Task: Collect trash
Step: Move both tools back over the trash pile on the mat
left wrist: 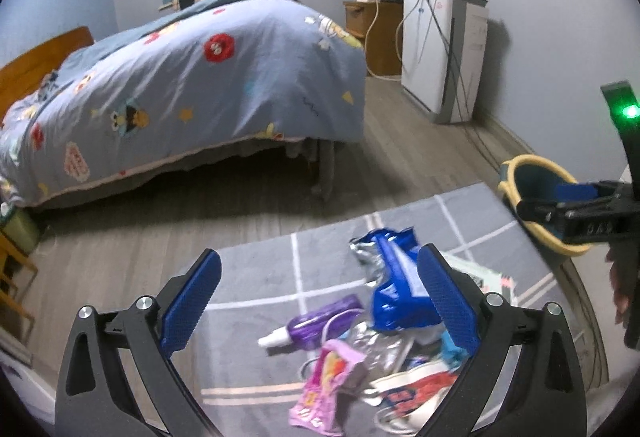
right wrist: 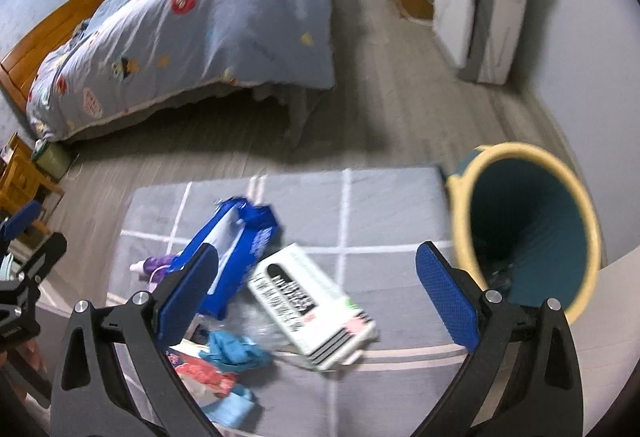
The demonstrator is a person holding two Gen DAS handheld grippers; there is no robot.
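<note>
Both the left gripper (left wrist: 320, 301) and the right gripper (right wrist: 318, 295) have wide, empty fingers above the trash pile (left wrist: 360, 349) on the grey mat (right wrist: 392, 197), where the blue wrapper (left wrist: 394, 289) looks light and crinkly, best pinched at its middle fold.

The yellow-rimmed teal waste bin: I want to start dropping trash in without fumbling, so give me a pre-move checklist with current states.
1. Yellow-rimmed teal waste bin mouth unobstructed: ok.
2. Right gripper open and holding nothing: ok.
3. Left gripper open and holding nothing: ok.
4. White printed carton lying between the right fingers' line: ok.
5. Blue foil snack bag free of the clutter beside it: not ok, it overlaps other wrappers.
6. Bin's remaining room: cannot tell.
</note>
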